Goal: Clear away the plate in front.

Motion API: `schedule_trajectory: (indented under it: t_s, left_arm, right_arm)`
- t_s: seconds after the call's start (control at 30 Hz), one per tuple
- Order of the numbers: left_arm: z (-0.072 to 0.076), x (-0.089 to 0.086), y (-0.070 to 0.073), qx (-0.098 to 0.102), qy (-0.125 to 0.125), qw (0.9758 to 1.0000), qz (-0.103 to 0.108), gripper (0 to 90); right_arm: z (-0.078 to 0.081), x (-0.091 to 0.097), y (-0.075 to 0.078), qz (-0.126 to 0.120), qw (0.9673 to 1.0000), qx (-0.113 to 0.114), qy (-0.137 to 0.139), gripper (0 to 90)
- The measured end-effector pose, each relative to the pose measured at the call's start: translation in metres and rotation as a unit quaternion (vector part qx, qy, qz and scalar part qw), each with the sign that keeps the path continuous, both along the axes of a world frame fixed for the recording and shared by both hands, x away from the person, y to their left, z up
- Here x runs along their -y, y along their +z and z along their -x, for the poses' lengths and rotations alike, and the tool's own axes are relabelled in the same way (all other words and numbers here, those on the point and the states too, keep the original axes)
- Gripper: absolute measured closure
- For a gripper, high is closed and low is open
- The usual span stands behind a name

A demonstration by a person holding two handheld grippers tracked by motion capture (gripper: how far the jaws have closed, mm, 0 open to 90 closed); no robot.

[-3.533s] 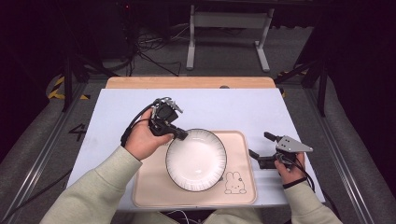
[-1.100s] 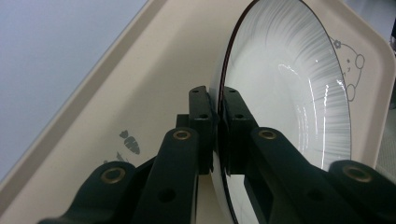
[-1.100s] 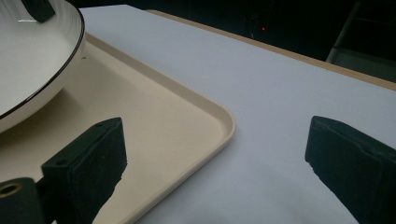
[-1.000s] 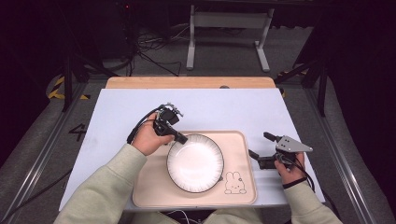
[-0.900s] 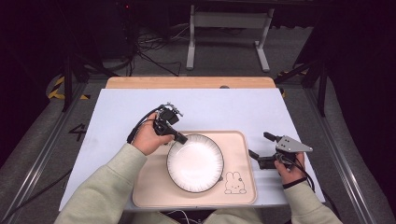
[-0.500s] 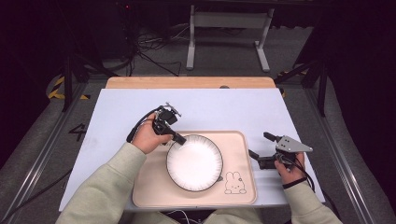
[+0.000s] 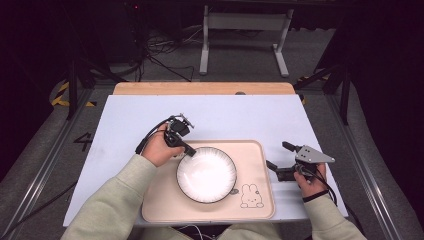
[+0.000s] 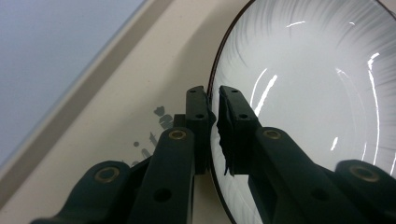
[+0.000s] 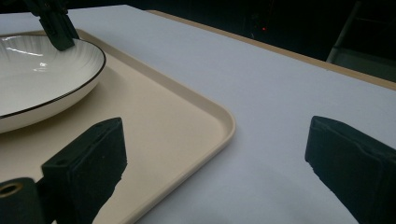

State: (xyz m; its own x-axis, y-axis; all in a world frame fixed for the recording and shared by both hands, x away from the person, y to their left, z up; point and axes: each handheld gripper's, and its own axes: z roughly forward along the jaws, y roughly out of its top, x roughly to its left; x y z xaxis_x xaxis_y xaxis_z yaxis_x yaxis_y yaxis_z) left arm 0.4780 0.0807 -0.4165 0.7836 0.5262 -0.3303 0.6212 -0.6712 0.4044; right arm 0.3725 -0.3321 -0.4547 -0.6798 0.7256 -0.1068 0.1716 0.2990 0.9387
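A white plate (image 7: 206,174) with a thin dark rim rests on a beige tray (image 7: 257,152) that has a rabbit drawing (image 7: 251,196) at its near right corner. My left gripper (image 7: 188,150) is shut on the plate's far-left rim; in the left gripper view the jaws pinch the rim of the plate (image 8: 317,88) between them, at the left gripper (image 8: 213,100). My right gripper (image 7: 278,159) stands open at the tray's right edge, its jaws straddling the tray (image 9: 187,121) rim. The plate (image 9: 42,74) sits at the left of the right gripper view.
The tray lies on a pale blue table top (image 7: 240,117) with a wooden strip (image 7: 200,88) along the far edge. Beyond the table are cables and a metal stand (image 7: 242,30) on the dark floor. Bare table surface lies left and behind the tray.
The left gripper has slid the plate slightly leftward on the tray since 3.5 s ago, keeping its hold on the rim. The right gripper has stayed in place.
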Motion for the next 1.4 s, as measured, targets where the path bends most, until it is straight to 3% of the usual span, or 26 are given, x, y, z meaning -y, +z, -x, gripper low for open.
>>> schedule_trajectory:
  t_s: [0.17, 0.27, 0.4, 0.43, 0.47, 0.5, 0.53, 0.57, 0.63, 0.8, 0.83, 0.87, 0.97, 1.0, 1.03, 1.1, 1.2, 1.23, 1.27, 1.3, 1.33, 1.37, 1.4]
  left_arm:
    - [0.001, -0.004, 0.007, 0.009, 0.017, 0.9994, 0.029, 75.5]
    - [0.003, -0.006, 0.01, 0.021, 0.025, 0.9989, 0.035, 70.7]
    - [0.014, -0.011, 0.019, 0.054, 0.037, 0.9957, 0.066, 62.5]
    - [0.014, -0.011, 0.019, 0.054, 0.037, 0.9957, 0.066, 59.4]
    - [0.021, -0.014, 0.021, 0.089, 0.036, 0.9915, 0.088, 57.0]
    - [0.021, -0.014, 0.021, 0.089, 0.036, 0.9915, 0.088, 55.2]
    - [0.025, -0.016, 0.021, 0.097, 0.039, 0.9893, 0.101, 55.2]
    - [0.028, -0.017, 0.021, 0.091, 0.048, 0.9893, 0.103, 52.2]
    - [0.033, -0.022, 0.022, 0.099, 0.05, 0.9896, 0.092, 49.0]
    - [0.049, -0.037, 0.02, 0.143, 0.072, 0.9806, 0.113, 37.0]
    - [0.049, -0.037, 0.02, 0.143, 0.072, 0.9806, 0.113, 34.1]
    - [0.053, -0.041, 0.02, 0.152, 0.08, 0.9775, 0.123, 34.1]
    - [0.064, -0.047, 0.018, 0.188, 0.105, 0.9677, 0.132, 21.0]
    - [0.067, -0.049, 0.018, 0.196, 0.102, 0.9654, 0.139, 20.2]
    - [0.067, -0.049, 0.018, 0.196, 0.102, 0.9654, 0.139, 18.0]
    - [0.075, -0.058, 0.018, 0.216, 0.095, 0.9585, 0.16, 15.3]
    - [0.082, -0.068, 0.016, 0.223, 0.077, 0.953, 0.19, 10.4]
    - [0.084, -0.073, 0.015, 0.235, 0.077, 0.9492, 0.194, 9.4]
    - [0.085, -0.075, 0.014, 0.237, 0.08, 0.9473, 0.2, 9.1]
    - [0.086, -0.08, 0.013, 0.247, 0.084, 0.9428, 0.207, 9.1]
    - [0.086, -0.08, 0.013, 0.247, 0.084, 0.9428, 0.207, 9.1]
    - [0.09, -0.088, 0.011, 0.26, 0.088, 0.9376, 0.214, 9.1]
    - [0.092, -0.09, 0.011, 0.267, 0.089, 0.9349, 0.216, 9.1]
  right_arm:
    - [0.0, 0.0, 0.0, 0.0, 1.0, -0.001, -0.001, 5.6]
    - [0.0, 0.0, 0.0, 0.0, 1.0, -0.001, -0.001, 5.6]
    - [0.0, 0.0, 0.0, 0.001, 1.0, -0.002, 0.0, 5.6]
    - [0.0, 0.0, 0.0, 0.001, 1.0, -0.002, 0.0, 5.6]
    - [0.0, 0.0, 0.0, 0.001, 1.0, -0.002, -0.001, 5.6]
    - [0.0, 0.0, 0.0, 0.001, 1.0, -0.002, -0.001, 5.6]
    - [0.0, 0.0, 0.0, 0.001, 1.0, -0.002, -0.001, 5.6]
    - [0.0, 0.0, 0.0, 0.001, 1.0, -0.002, -0.001, 5.6]
    - [0.0, 0.0, 0.0, 0.0, 1.0, -0.001, 0.0, 5.6]
    - [0.0, 0.0, 0.0, 0.0, 1.0, -0.002, -0.001, 5.6]
    - [0.0, 0.0, 0.0, 0.0, 1.0, -0.002, -0.001, 5.6]
    - [0.0, 0.0, 0.0, 0.001, 1.0, -0.003, -0.001, 5.6]
    - [0.0, -0.001, 0.0, 0.004, 1.0, -0.003, 0.0, 5.6]
    - [0.0, -0.001, 0.0, 0.004, 1.0, -0.003, 0.0, 5.7]
    - [-0.001, -0.001, 0.0, 0.003, 1.0, -0.002, 0.0, 5.6]
    - [0.0, 0.0, 0.0, 0.002, 1.0, -0.003, -0.001, 5.6]
    - [0.0, 0.0, 0.0, 0.002, 1.0, -0.003, 0.0, 5.6]
    - [0.0, -0.001, 0.0, 0.002, 1.0, -0.003, 0.0, 5.6]
    - [-0.001, -0.001, 0.0, 0.002, 1.0, -0.003, 0.0, 5.6]
    - [-0.001, -0.001, 0.0, 0.002, 1.0, -0.003, 0.0, 5.6]
    - [0.0, -0.001, 0.0, 0.003, 1.0, -0.002, 0.0, 5.6]
    - [0.0, -0.001, 0.0, 0.003, 1.0, -0.002, -0.001, 5.6]
    - [0.0, -0.001, 0.0, 0.002, 1.0, -0.002, -0.001, 5.6]
